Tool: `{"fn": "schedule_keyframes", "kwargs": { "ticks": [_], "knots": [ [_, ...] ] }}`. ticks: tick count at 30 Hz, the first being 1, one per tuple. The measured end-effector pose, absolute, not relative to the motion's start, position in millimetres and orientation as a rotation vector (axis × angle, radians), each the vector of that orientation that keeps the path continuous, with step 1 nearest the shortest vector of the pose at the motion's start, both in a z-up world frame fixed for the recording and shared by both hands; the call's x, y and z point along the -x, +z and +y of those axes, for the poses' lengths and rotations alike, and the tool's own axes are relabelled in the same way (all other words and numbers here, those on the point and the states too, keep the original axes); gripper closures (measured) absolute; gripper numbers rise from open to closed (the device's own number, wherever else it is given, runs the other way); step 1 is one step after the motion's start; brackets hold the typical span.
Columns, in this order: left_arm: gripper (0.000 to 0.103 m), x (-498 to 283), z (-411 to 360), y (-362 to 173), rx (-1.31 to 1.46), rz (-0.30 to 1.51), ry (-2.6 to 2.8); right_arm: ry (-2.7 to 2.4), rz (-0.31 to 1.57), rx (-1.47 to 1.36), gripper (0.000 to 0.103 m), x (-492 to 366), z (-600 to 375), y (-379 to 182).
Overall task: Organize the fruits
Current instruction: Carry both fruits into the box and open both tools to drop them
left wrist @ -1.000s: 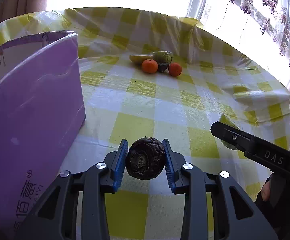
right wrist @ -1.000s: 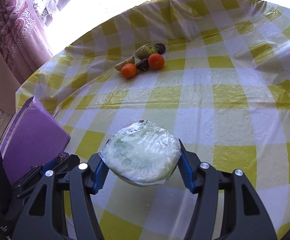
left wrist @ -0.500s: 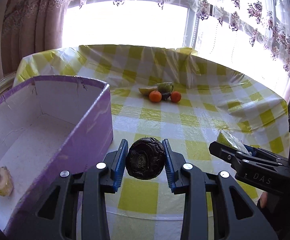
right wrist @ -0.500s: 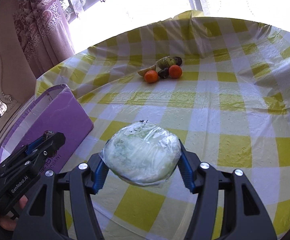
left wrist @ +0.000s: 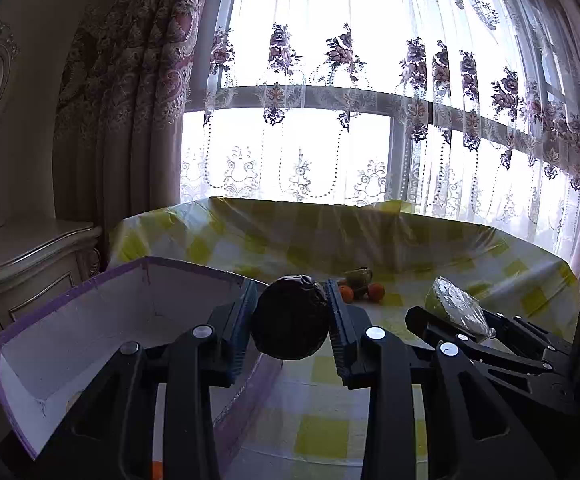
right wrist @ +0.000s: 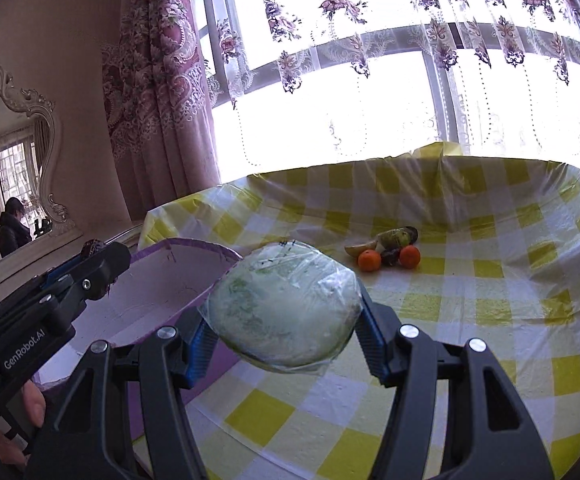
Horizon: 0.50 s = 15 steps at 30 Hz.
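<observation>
My left gripper (left wrist: 290,322) is shut on a dark wrinkled round fruit (left wrist: 290,316) and holds it in the air at the right wall of the purple box (left wrist: 89,320). My right gripper (right wrist: 281,320) is shut on a pale green fruit wrapped in plastic film (right wrist: 283,312), also lifted, just right of the purple box (right wrist: 161,296). The right gripper with its wrapped fruit shows in the left wrist view (left wrist: 456,310). The left gripper shows in the right wrist view (right wrist: 97,254), above the box.
A small pile of fruit lies far back on the yellow checked tablecloth (right wrist: 490,300): two oranges (right wrist: 369,261), a yellow wedge (right wrist: 360,248), a green fruit (right wrist: 396,237) and dark pieces. A cabinet (left wrist: 21,264) and mirror (right wrist: 21,168) stand left of the table.
Both grippers have risen and tilted up with their fruits held, so the views now show the window and curtains. The left gripper has moved over the box's edge.
</observation>
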<state>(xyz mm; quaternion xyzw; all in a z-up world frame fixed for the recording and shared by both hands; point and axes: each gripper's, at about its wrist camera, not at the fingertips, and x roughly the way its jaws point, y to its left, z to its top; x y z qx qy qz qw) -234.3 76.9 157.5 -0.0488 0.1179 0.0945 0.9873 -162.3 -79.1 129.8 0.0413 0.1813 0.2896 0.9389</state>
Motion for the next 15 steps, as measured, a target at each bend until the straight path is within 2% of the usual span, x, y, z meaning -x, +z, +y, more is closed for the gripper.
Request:
{"fn": "schedule_keyframes", "kwargs": {
  "ticks": [15],
  "knots": [
    [0.070, 275.6, 151.1, 176.7, 0.073, 0.165, 0.425, 0.774, 0.262, 0.020, 0.042, 187.3, 15.0, 161.2]
  ]
}}
